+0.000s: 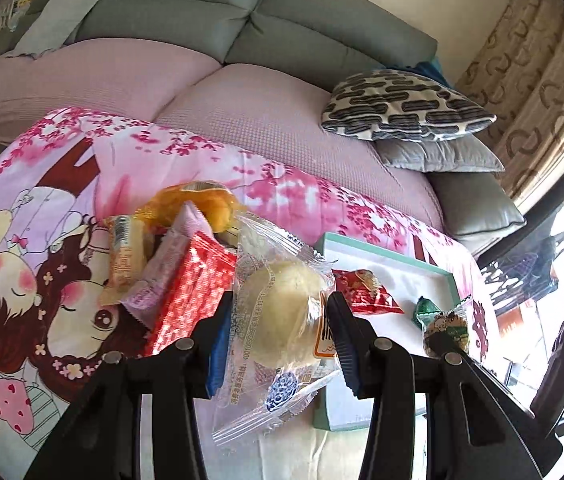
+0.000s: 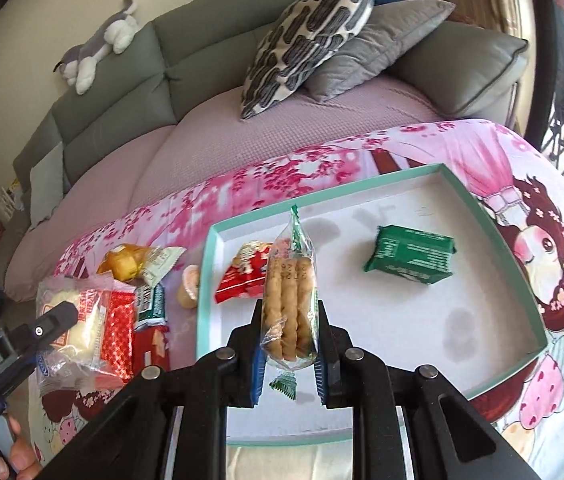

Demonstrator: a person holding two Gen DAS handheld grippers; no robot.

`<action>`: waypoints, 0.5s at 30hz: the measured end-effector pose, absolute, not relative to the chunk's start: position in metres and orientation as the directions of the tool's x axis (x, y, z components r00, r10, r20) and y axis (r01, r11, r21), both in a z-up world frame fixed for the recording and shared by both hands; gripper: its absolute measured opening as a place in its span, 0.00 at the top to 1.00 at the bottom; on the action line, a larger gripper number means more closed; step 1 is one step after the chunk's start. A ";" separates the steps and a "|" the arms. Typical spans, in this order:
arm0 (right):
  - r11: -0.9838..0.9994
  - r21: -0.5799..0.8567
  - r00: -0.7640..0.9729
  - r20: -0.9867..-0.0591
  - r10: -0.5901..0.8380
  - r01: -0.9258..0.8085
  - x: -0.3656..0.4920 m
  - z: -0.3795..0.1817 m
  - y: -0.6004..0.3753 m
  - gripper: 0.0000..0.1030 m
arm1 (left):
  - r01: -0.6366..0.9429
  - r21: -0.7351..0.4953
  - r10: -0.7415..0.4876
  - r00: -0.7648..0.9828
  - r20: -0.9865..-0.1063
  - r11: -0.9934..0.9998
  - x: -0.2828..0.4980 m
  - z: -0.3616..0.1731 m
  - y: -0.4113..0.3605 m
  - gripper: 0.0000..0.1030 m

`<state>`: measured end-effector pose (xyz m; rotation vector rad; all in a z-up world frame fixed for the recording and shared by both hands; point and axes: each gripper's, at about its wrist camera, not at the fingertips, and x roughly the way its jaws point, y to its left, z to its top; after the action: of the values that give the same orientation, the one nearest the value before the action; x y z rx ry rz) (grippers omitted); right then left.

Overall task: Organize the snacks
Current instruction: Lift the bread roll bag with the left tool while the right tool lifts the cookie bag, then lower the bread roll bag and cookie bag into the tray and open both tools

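My left gripper (image 1: 278, 316) pinches a round, pale bun (image 1: 282, 312) in its crinkly clear wrapper, raised at the near right edge of the snack pile (image 1: 170, 256) on the cartoon-printed cloth (image 1: 42, 208). My right gripper (image 2: 289, 344) clamps a clear sleeve of ridged tan biscuits (image 2: 289, 300) upright over the near left part of the shallow tray (image 2: 493, 216), which has a mint rim and a white floor. In the tray lie a glossy red packet (image 2: 242, 276) at the left and a green foil block (image 2: 409, 254) farther right.
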<state>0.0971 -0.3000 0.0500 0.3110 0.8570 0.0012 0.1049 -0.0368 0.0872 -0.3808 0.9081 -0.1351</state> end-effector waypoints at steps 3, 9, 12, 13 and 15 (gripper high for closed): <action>0.946 0.268 0.663 -0.744 0.083 0.182 0.094 0.051 -0.323 0.80 | 0.006 -0.371 -0.302 0.594 -0.746 0.929 0.107 0.086 -0.058 0.54; 0.923 0.267 0.645 -0.764 0.027 0.278 0.087 0.048 -0.356 0.79 | 0.098 -0.369 -0.359 0.553 -0.752 0.924 0.110 0.082 -0.095 0.54; 0.916 0.254 0.637 -0.771 -0.002 0.310 0.085 0.047 -0.367 0.79 | 0.133 -0.361 -0.374 0.536 -0.757 0.923 0.112 0.079 -0.110 0.54; 0.914 0.254 0.636 -0.771 -0.007 0.317 0.084 0.047 -0.370 0.79 | 0.143 -0.359 -0.377 0.531 -0.759 0.922 0.113 0.079 -0.115 0.54; 0.909 0.251 0.631 -0.776 -0.016 0.332 0.083 0.047 -0.375 0.79 | 0.161 -0.350 -0.380 0.525 -0.762 0.923 0.114 0.077 -0.123 0.54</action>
<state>0.0827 -0.3746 0.0466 0.3926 0.8708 -0.2052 0.1139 -0.1233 0.0770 -0.2484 0.9675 -0.3277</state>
